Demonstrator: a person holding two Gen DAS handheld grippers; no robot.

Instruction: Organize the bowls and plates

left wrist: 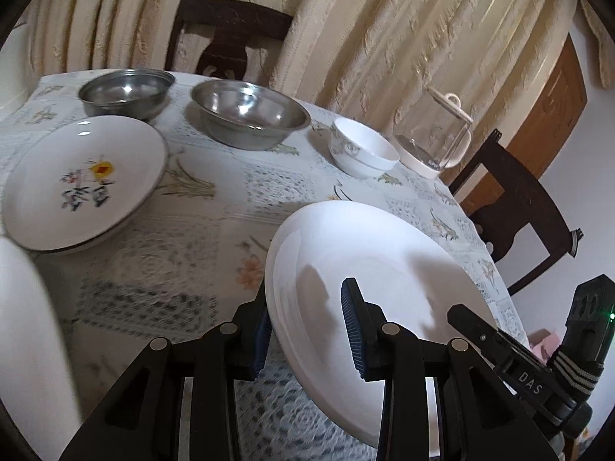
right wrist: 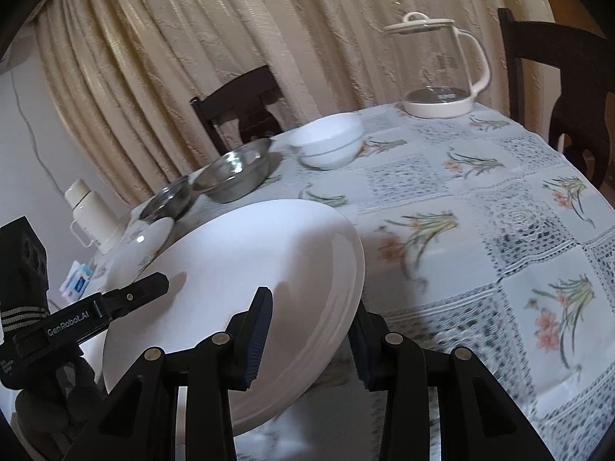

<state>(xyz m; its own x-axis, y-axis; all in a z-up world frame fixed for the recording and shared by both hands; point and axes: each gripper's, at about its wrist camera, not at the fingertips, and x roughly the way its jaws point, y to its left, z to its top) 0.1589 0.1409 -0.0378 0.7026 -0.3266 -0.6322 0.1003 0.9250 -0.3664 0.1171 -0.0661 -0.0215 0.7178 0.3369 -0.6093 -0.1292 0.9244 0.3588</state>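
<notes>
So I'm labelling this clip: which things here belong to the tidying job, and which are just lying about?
Job: plain white plate, gripped by both tools; floral plate; two steel bowls; white ceramic bowl.

Lying about: glass kettle, white flask, chairs.

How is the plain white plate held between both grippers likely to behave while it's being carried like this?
The plain white plate looks rigid, so it probably won't flex. Its glossy glaze shows highlights, so it may slip: the left hand-held gripper and right hand-held gripper each straddle only its rim. It looks like ceramic, so it would likely chip or break if dropped onto the table.
</notes>
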